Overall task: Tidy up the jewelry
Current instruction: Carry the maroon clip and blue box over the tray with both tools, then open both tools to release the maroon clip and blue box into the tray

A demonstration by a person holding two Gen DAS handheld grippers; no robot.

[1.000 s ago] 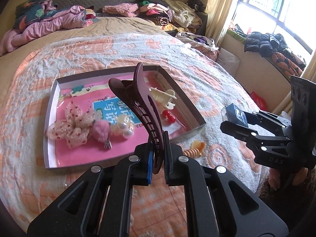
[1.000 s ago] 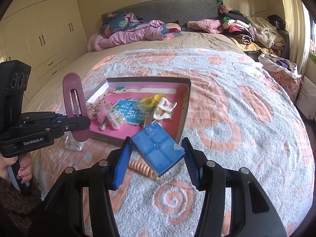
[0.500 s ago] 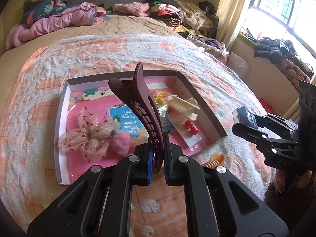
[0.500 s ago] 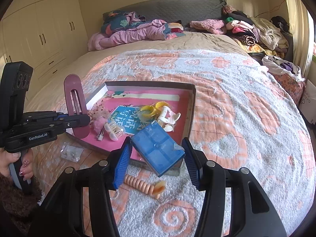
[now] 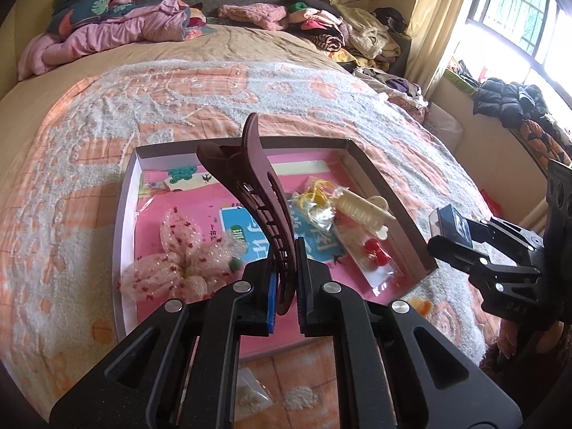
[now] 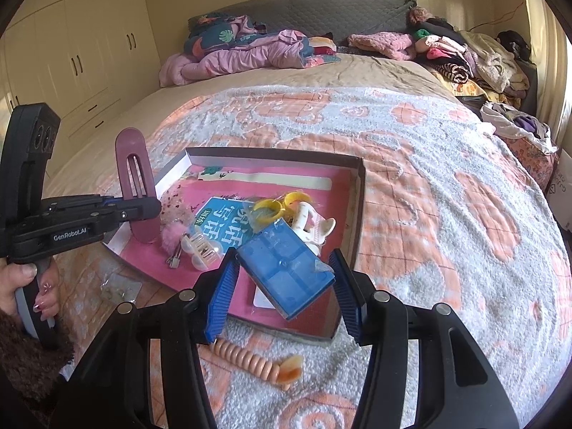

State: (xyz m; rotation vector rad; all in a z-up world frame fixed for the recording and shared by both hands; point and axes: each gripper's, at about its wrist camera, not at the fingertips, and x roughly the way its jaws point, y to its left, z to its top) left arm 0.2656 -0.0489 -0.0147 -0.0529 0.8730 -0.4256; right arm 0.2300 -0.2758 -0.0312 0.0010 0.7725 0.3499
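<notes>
1. The left gripper (image 5: 285, 287) stays clamped on the maroon hair clip (image 5: 258, 196), which stands upright between the blue pads; in the right wrist view the clip (image 6: 135, 182) hangs over the near-left corner of the tray (image 6: 359, 193).
2. The right gripper (image 6: 284, 287) still holds the blue plastic box (image 6: 286, 273) tilted between its fingers, pinched at its corners, now above the near edge of the tray; a second ago it was short of the tray, over the blanket.
3. Just in front of the tray's near edge, the peach coil hair tie (image 6: 255, 359) lies on the blanket (image 6: 447, 186). A small clear bag (image 6: 119, 289) lies on the blanket by the tray's near-left side.
4. Both grippers have moved forward over the last second: the tray sits closer and lower in both views than before.
5. Inside the tray, near its left side, lie the sheer pink bow (image 5: 178, 254), the pink pom-pom clip (image 6: 173, 237) and the pearl clip (image 6: 200, 250).
6. Toward the tray's right wall lie the cream claw clip (image 5: 364, 209), the yellow rings (image 6: 275, 205) in a clear wrapper and the red bead pair (image 5: 375, 252) on a card.
7. Beyond the tray, at the head of the bed, pink bedding (image 6: 243, 57) and piled clothes (image 6: 461, 53) are unchanged.
</notes>
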